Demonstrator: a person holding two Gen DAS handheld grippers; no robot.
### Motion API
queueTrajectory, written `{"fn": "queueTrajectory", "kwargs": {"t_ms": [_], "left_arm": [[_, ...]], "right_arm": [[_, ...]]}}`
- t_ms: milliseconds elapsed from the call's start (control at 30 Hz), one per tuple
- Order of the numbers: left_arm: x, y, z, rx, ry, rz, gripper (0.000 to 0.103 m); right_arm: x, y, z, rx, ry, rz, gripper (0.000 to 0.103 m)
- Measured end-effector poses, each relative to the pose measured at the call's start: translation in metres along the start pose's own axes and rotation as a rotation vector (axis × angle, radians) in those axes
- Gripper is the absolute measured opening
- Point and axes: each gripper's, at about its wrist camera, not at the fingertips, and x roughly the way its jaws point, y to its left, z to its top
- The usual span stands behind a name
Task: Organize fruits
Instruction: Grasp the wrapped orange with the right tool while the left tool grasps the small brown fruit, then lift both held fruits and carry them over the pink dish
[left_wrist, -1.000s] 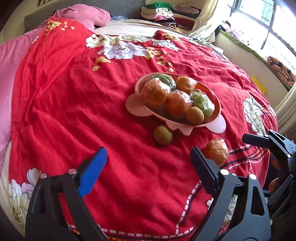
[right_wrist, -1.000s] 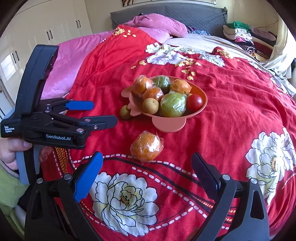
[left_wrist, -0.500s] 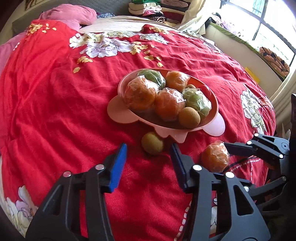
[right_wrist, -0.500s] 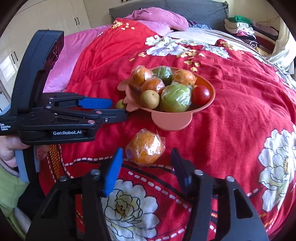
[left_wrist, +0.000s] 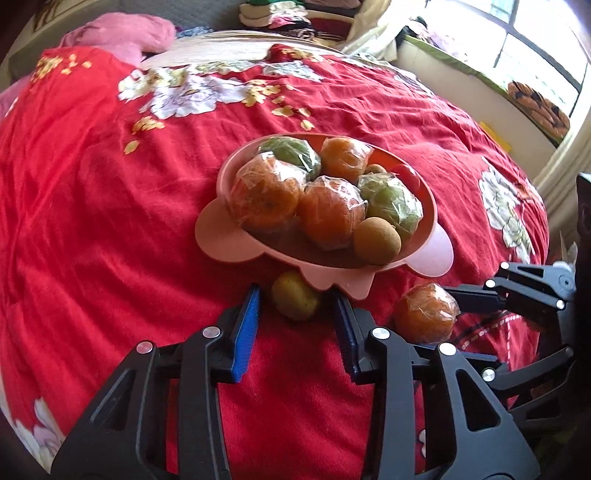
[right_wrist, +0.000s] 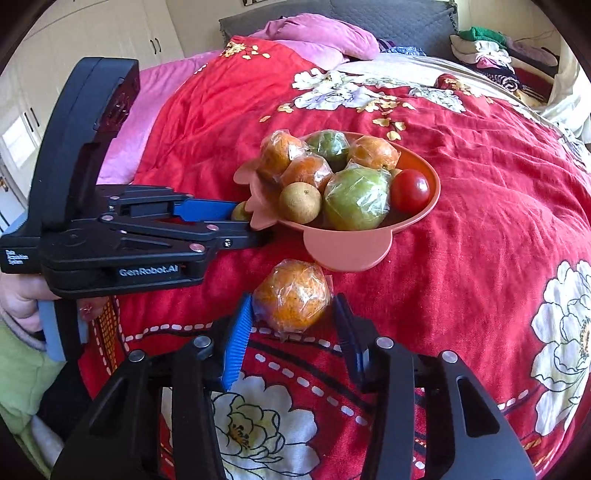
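Note:
A pink bowl (left_wrist: 218, 236) (right_wrist: 347, 251) on the red bedspread holds several wrapped oranges, green fruits, a brown round fruit and a tomato (right_wrist: 410, 190). A small yellow-green fruit (left_wrist: 295, 301) lies just in front of the bowl, between the fingers of my left gripper (left_wrist: 295, 299), which stand close on either side without clearly touching it. A wrapped orange (right_wrist: 291, 295) (left_wrist: 424, 312) lies on the bedspread between the fingers of my right gripper (right_wrist: 293, 306); the left pad sits at its wrap, the right one slightly apart.
The red floral bedspread (left_wrist: 92, 206) covers the whole bed. Pink pillows (right_wrist: 317, 35) and folded clothes (right_wrist: 487, 51) lie at the far end. A window ledge (left_wrist: 480, 74) runs along the right. The left gripper's body (right_wrist: 110, 229) reaches in beside the bowl.
Both grippers have moved forward and narrowed from wide open. The left one now straddles the small yellow-green fruit, the right one straddles the wrapped orange.

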Motion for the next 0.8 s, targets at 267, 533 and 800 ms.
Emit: {"fn": "queueTrajectory", "kwargs": {"t_ms": [267,533,800], "left_arm": [[0.004,0.000,0.006,0.026,0.013,-0.012,0.019],[-0.005,0.001,0.001,0.016,0.013,-0.020,0.019],[-0.027,0.003,-0.007,-0.016,-0.012,-0.021,0.019]], "right_arm": [[-0.007,-0.001,-0.002,0.016,-0.009,0.018,0.041],[-0.023,0.001,-0.004,0.023,-0.030,0.031,0.041],[-0.038,0.003,0.000,0.021,-0.066,0.035,0.041]]}}
